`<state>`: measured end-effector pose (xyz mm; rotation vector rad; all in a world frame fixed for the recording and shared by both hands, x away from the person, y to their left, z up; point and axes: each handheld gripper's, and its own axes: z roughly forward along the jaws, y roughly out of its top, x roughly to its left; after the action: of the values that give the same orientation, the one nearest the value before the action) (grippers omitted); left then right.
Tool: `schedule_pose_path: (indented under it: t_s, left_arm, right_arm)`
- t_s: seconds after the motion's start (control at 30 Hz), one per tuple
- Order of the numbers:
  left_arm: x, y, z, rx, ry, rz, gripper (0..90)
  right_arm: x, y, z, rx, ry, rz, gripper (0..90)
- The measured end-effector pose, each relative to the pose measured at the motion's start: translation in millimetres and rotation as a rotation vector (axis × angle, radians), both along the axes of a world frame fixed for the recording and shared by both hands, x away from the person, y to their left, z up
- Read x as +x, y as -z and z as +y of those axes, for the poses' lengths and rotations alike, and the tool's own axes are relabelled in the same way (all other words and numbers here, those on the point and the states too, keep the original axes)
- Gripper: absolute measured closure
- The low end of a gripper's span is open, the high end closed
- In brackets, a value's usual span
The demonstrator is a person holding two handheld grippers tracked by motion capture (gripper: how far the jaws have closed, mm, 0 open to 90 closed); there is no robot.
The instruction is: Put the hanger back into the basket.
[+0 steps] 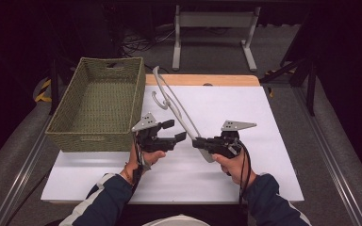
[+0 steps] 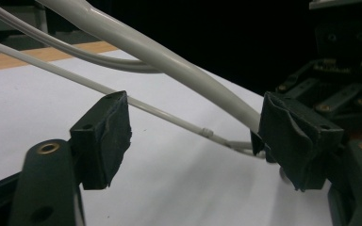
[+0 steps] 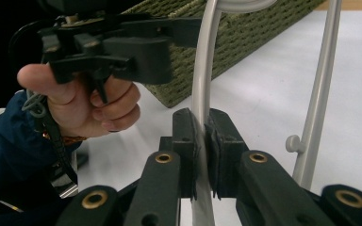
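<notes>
Across the middle of the high view lies a white table [image 1: 245, 117]; a green woven basket [image 1: 99, 106] sits at its left. From the frame's centre a grey hanger [image 1: 172, 106] slants up toward the basket's far corner, lifted off the table. At lower centre, the right gripper [image 1: 199, 142] is clamped on the hanger's lower end. Just left, the left gripper [image 1: 174, 130] stands with jaws spread apart, holding nothing.

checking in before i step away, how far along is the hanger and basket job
Done: the right gripper has the grey hanger clamped and lifted off the table. In hand: the left gripper sits open next to it, holding nothing. Left, probably: the hanger is still outside the woven basket, which looks empty.
</notes>
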<state>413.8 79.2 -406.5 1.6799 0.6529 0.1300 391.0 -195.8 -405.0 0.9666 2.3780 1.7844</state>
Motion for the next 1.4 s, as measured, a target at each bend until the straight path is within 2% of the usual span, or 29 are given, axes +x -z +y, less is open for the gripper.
schedule_pose_path:
  t_s: [0.13,0.2,0.3,0.43,0.57,0.63,0.67,0.7,0.73,0.77,0.83,0.87,0.97,1.07,1.2,1.3,1.4]
  left_arm:
    - [3.2,0.1,0.3,-0.041,0.014,0.012,36.4]
    - [5.0,0.4,1.2,-0.047,0.011,0.019,35.7]
    - [7.8,0.1,5.3,-0.085,0.013,0.031,44.7]
    - [10.0,1.7,5.0,-0.128,0.014,0.058,48.6]
    - [10.6,2.8,5.1,-0.139,0.022,0.067,51.4]
    - [10.8,4.3,3.8,-0.140,0.068,0.074,55.1]
    - [9.5,4.5,1.1,-0.119,0.071,0.073,57.5]
    - [7.8,3.6,-1.8,-0.103,0.074,0.061,53.3]
    - [5.7,0.8,-4.0,-0.076,0.070,0.035,56.0]
    - [5.0,-0.5,-4.5,-0.072,0.067,0.027,56.0]
    - [4.6,-2.7,-1.5,-0.102,0.067,0.016,58.3]
    - [4.5,-4.4,-0.1,-0.101,0.060,0.015,58.8]
    - [4.4,-6.8,2.1,-0.106,0.054,0.016,60.8]
    - [4.8,-7.4,2.0,-0.112,0.060,0.015,63.6]
    - [2.6,-10.2,-0.8,-0.114,0.065,-0.004,70.8]
    - [-0.3,-15.7,-6.3,-0.096,0.079,-0.028,74.5]
    - [0.1,-21.3,-8.1,-0.097,0.078,-0.041,80.0]
  right_arm:
    - [-0.8,1.9,6.6,0.010,-0.018,-0.010,82.8]
    - [-1.0,3.3,9.2,0.008,-0.017,-0.015,82.7]
    - [-0.1,4.9,9.7,0.013,-0.017,-0.019,82.7]
    - [-0.4,5.6,10.5,0.011,-0.012,-0.042,82.5]
    - [-1.4,7.4,11.5,0.018,-0.001,-0.052,82.2]
    - [-1.6,7.9,12.0,0.023,0.001,-0.057,82.3]
    - [-2.2,7.5,12.8,0.014,0.009,-0.069,82.4]
    - [-3.0,6.7,13.6,0.018,0.009,-0.075,82.3]
    - [-3.4,6.3,14.6,0.016,0.001,-0.080,82.3]
    - [-4.2,6.2,16.0,0.015,-0.011,-0.082,82.4]
    - [-5.5,5.5,16.5,0.027,-0.010,-0.094,82.4]
    - [-5.8,4.5,16.5,0.031,-0.010,-0.106,82.4]
    - [-4.5,7.0,14.8,0.059,-0.002,-0.087,82.4]
    - [-3.2,9.4,15.3,0.064,-0.001,-0.070,82.3]
    - [-2.8,13.1,18.4,0.051,0.002,-0.062,80.3]
    - [-3.0,13.8,18.3,0.041,0.009,-0.057,79.1]
    - [-4.6,12.7,15.3,0.013,0.026,-0.057,68.7]
